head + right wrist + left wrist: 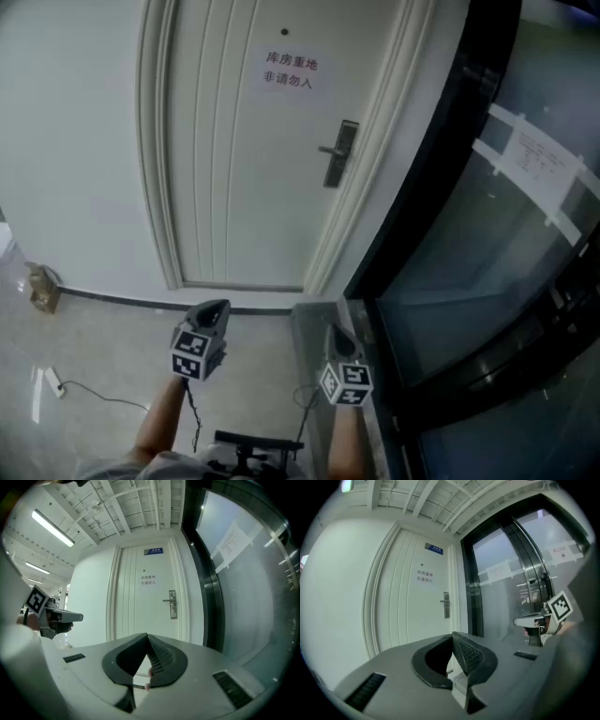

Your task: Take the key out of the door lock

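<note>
Facing: a white door (234,169), closed, well away from both grippers.
Writing: a sign (291,70) on the door says "库房重地 非请勿入".
Above: a blue plate (153,551) sits over the door, too small to read.
Task spot: the lock (340,153) with its handle is on the door's right side; the key is too small to make out.
Left: the left gripper (453,637) has its jaws pressed together, holding nothing.
Right: the right gripper (147,637) has its jaws pressed together, holding nothing.
Side: a glass wall (487,244) has a taped paper (539,159), print too small to read.
Floor: a brown box (42,286) and a white plug strip (54,382) lie at the left.
</note>
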### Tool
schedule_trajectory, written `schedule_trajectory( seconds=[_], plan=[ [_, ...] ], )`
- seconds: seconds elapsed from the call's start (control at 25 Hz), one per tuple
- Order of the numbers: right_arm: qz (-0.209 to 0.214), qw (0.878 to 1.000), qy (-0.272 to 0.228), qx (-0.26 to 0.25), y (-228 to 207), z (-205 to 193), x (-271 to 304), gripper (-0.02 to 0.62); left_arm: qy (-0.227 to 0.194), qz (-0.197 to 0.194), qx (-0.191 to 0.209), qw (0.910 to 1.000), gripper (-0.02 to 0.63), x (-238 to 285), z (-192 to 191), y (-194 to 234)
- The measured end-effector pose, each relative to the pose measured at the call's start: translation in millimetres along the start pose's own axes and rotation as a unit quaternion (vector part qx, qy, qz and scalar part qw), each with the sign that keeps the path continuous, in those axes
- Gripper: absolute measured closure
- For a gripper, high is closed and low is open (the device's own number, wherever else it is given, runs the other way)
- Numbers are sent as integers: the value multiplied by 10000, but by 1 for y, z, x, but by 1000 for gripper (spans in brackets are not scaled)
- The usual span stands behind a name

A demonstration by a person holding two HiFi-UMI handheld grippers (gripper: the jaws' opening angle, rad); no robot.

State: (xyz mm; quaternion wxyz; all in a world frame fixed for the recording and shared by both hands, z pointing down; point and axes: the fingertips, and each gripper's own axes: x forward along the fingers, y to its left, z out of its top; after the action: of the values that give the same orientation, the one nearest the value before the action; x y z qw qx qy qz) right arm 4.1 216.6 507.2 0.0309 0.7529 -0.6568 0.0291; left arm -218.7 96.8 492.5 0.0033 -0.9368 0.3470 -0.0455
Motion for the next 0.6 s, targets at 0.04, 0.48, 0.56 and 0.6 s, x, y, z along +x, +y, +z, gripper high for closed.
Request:
schedule_trajectory(
  seconds=[0.04,0.48,0.56,0.6],
  plan=[
    [17,10000,-4,-11,0,1,0,586,0,1,5,10000,598,1,0,-1],
    [-15,9996,-166,209,-19,9,-5,583,21,-19,31,10000,598,10,3,-16],
    [-17,9997,-153,164,-23,9,-7,583,15,-18,23,10000,598,12,4,-22],
    [-16,9998,-146,153,-26,8,-8,583,16,-17,24,10000,598,13,5,-25]
  ],
)
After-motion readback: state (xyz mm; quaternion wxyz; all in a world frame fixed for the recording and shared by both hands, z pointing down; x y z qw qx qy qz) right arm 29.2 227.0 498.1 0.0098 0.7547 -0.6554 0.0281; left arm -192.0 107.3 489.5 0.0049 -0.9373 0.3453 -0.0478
